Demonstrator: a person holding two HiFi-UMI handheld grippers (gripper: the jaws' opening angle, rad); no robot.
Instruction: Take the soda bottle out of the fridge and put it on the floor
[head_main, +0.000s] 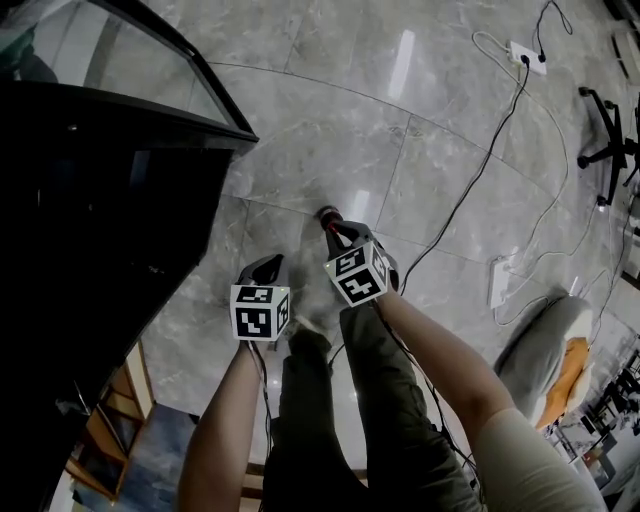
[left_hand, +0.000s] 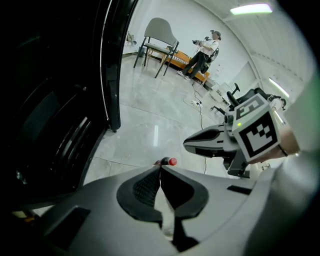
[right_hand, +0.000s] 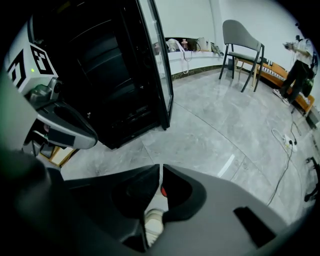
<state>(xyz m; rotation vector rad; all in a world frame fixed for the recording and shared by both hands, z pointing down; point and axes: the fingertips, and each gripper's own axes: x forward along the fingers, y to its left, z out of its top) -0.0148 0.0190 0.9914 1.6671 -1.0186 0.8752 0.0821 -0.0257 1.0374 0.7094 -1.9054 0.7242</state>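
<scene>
On floor (head_main: 330, 120): one soda bottle (head_main: 328, 214); two grippers, left gripper (head_main: 272, 265), right gripper (head_main: 341, 231), fingers closed, empty.

We see a bright ceiling light (left_hand: 252, 8) mirrored as streaks on the glossy floor (head_main: 330, 150); the fridge (head_main: 90, 230) interior reads black, and frame edges curve, darkening.

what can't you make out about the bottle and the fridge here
- Soda bottle body: in the head view the right gripper covers all but its top.
- Grip: the right gripper view shows only a sliver of the red cap between nearly closed jaws; whether they clamp it is unclear.
- Fridge interior: too dark in every view.
</scene>
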